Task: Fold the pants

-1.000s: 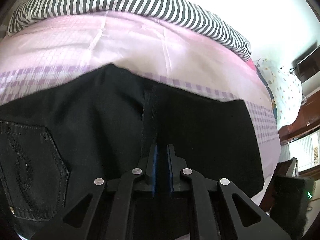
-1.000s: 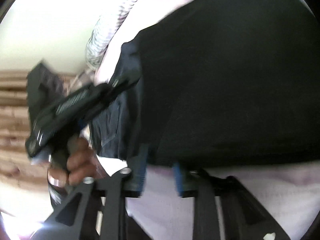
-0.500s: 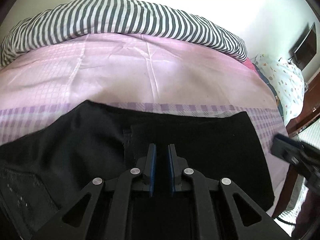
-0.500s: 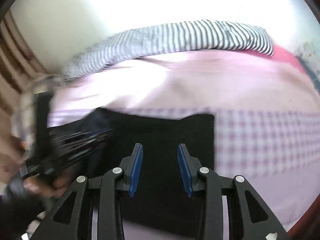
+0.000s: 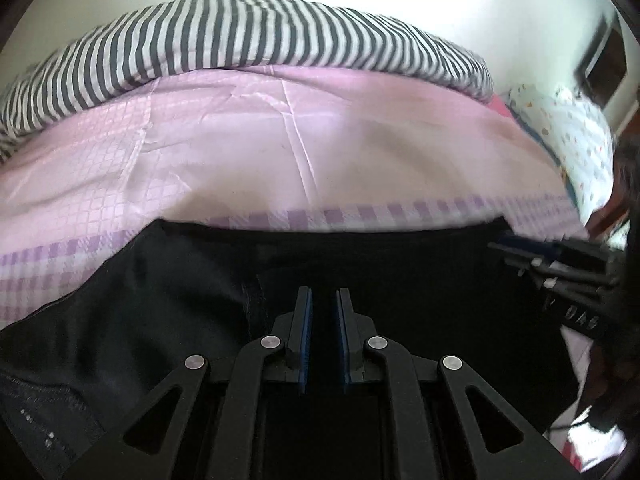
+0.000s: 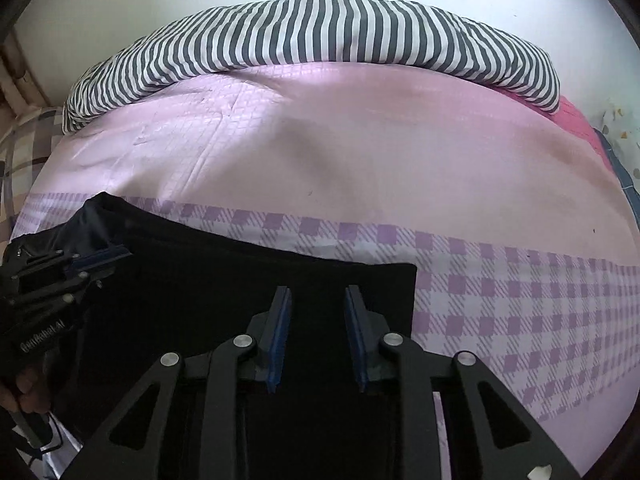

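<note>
The black pants (image 5: 168, 292) lie folded flat near the front edge of the pink bed, with a stitched back pocket at the lower left. They also show in the right wrist view (image 6: 224, 280). My left gripper (image 5: 322, 300) hovers over the middle of the pants, its blue pads a narrow gap apart and empty. My right gripper (image 6: 318, 300) hovers over the right end of the pants, open and empty. The left gripper also shows at the left edge of the right wrist view (image 6: 100, 258).
A pink checked sheet (image 6: 360, 152) covers the bed. A black-and-white striped duvet (image 6: 320, 36) is bunched along the far edge by the wall. A dotted pillow (image 5: 568, 136) lies at the far right. Purple checked sheet (image 6: 520, 300) lies right of the pants.
Both grippers have drawn back and up from the pants and now look across the bed. The left gripper's pads have parted slightly. The right gripper swung round to face the wall.
</note>
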Available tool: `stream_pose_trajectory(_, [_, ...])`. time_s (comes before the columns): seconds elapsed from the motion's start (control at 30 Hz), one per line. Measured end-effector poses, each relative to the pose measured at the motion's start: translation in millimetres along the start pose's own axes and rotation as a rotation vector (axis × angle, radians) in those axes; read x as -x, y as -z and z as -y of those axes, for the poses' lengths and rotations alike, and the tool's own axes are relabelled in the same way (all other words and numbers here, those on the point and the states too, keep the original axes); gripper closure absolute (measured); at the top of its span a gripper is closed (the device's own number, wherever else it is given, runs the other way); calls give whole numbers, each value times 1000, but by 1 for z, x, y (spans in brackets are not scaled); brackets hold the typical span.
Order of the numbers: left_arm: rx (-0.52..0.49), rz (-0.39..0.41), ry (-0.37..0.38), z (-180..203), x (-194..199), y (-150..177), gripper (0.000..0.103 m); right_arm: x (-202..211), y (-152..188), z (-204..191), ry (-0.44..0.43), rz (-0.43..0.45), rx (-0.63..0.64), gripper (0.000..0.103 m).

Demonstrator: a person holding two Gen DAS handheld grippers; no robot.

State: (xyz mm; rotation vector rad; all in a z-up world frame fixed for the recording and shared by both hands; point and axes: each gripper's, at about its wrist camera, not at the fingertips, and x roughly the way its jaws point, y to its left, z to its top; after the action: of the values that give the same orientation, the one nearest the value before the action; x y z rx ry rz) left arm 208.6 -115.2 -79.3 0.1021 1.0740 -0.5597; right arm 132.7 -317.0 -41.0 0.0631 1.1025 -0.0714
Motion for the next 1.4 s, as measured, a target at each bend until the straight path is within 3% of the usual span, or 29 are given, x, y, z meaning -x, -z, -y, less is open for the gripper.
stream_pose_trajectory(0.27, [-65, -13, -17, 14, 31, 54, 89, 37, 64, -10, -24, -59, 39, 74])
stream_pose_trajectory(0.53, [-39, -25, -38, 14, 48, 89, 88, 62, 108, -14, -20, -65, 41, 70])
stream_pose_trajectory(0.83, [-30, -10, -35, 11, 51, 95, 87, 49, 116, -26, 26, -85, 75, 60])
stream_pose_trajectory(1.17, [-23, -6, -29, 10, 50, 94, 87, 44, 114, -31, 32, -79, 81, 59])
stream_pose_trajectory(1.37, [38, -72, 4, 1, 52, 86, 86, 44, 113, -32, 30, -89, 78, 58])
stream_pose_trajectory(1.4, [44, -80, 2, 1, 53, 86, 82, 43, 112, -32, 27, -92, 78, 57])
